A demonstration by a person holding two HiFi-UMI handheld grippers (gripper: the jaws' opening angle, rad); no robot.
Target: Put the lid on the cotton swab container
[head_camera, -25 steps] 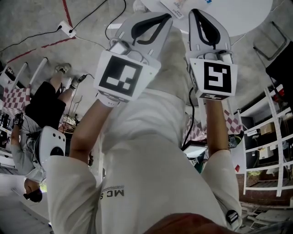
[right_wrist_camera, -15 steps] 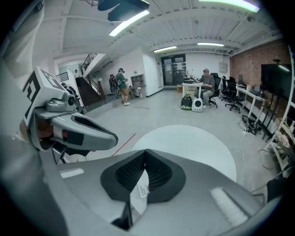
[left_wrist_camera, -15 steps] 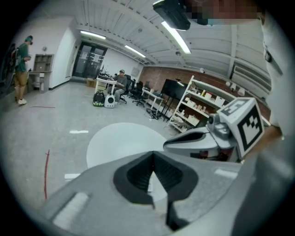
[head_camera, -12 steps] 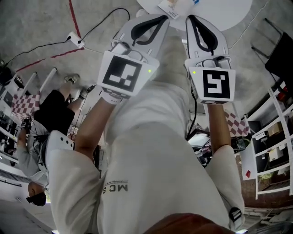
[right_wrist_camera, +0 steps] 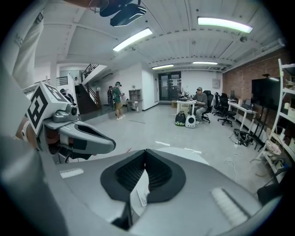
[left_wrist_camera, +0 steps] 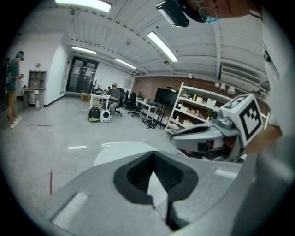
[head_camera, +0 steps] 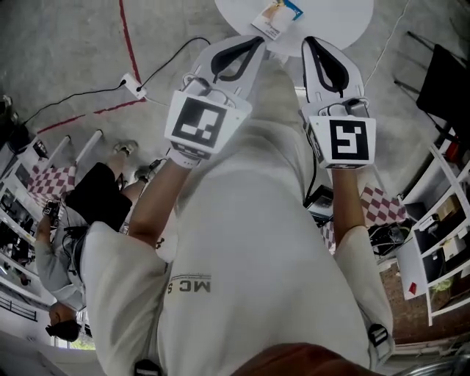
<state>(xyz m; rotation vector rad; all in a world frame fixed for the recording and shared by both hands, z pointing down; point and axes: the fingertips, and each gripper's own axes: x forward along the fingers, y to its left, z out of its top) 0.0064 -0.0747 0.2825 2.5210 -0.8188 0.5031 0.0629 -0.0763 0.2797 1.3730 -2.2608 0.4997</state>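
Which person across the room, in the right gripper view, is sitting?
The person in the cap, seated at the desk. The person in the green top, near the stairs, is standing.

The left gripper (head_camera: 248, 45) and right gripper (head_camera: 314, 45) are held side by side, pointed toward 12 o'clock, each with its jaws closed at the tips. A round white counter (head_camera: 334, 20) is seen at 12 o'clock, with a printed card (head_camera: 273, 17) on its near edge. A power strip (head_camera: 133, 84) lies on the floor (head_camera: 59, 44) at 10 o'clock.
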